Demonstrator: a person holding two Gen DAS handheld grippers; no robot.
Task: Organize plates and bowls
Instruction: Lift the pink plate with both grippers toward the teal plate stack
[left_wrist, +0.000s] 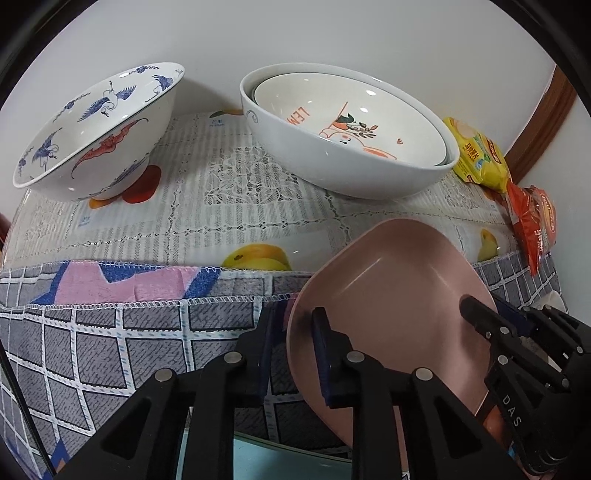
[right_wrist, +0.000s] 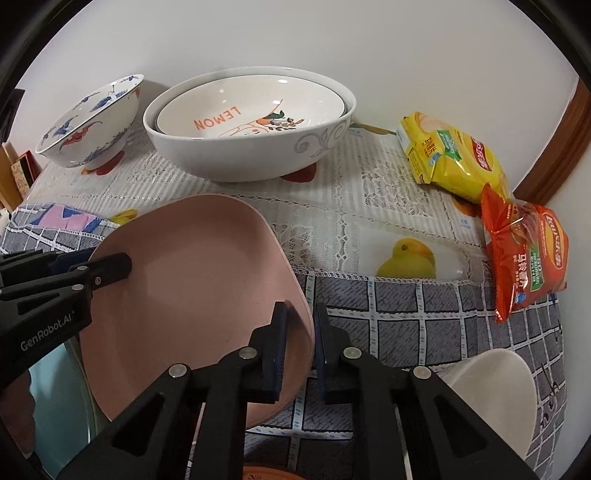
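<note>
Pinching the pink plate (right_wrist: 192, 280) from both sides: right gripper (right_wrist: 300, 347) fingers (right_wrist: 275, 347) closing over its lower-right rim, left gripper (left_wrist: 288, 354) straddling the opposite rim at lower centre. Hanging tilted at the tabletop (right_wrist: 332, 206) edge, long axis running toward the nested white bowls (right_wrist: 251, 125) at upper centre. Sitting upper left, the blue-patterned bowl (right_wrist: 88, 125); crowding the right, snack packets (right_wrist: 454, 162).

left tongs (left_wrist: 291, 354); right tongs (right_wrist: 300, 350) | black; blue pads; silver rivets; "genrobot.ai" lettering
</note>
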